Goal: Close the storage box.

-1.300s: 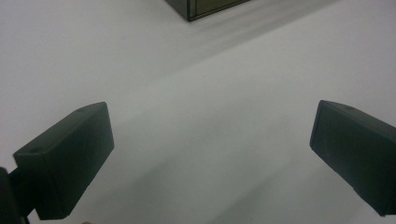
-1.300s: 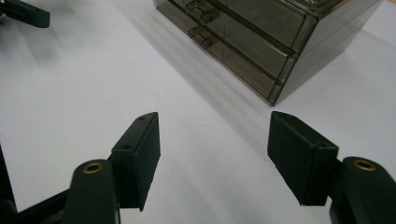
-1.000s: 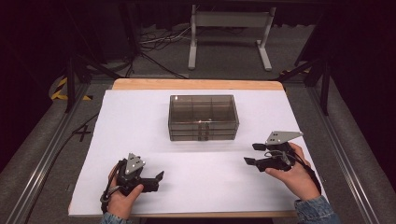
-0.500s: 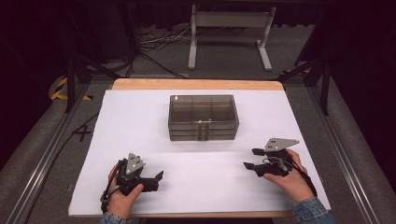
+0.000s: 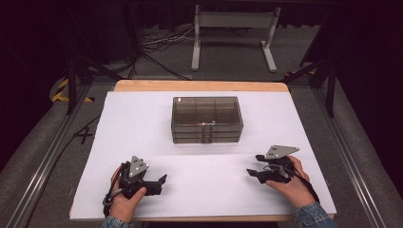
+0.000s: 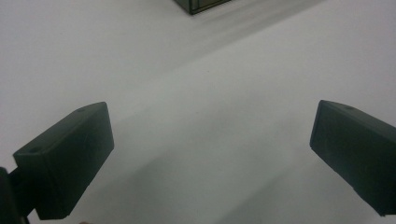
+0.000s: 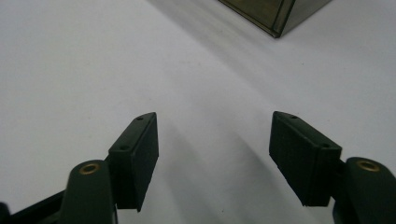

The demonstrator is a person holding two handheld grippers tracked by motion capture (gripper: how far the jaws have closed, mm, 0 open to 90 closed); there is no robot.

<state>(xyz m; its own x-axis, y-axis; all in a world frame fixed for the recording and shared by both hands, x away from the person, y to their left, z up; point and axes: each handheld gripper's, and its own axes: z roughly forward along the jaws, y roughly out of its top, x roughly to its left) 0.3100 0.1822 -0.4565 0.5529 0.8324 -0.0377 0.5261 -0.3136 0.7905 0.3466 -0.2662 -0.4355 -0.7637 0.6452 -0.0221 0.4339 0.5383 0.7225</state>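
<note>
dark studio, white table (image 5: pixel 142 123) with wood edge. smoked compartment box (image 5: pixel 206 118) at table centre, lid down, well apart from both tools. left tool (image 5: pixel 159 183) resting near front-left edge, jaws wide apart, empty. right tool (image 5: pixel 254 166) near front-right, jaws apart, empty. step: start pose, reach not begun. next move likely calls for both tools going forward to box, one each side.

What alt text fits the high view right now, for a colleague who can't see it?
A smoky clear compartment box sits mid-table on a white sheet. The left gripper and right gripper, both open and empty, rest near the front edge.
</note>
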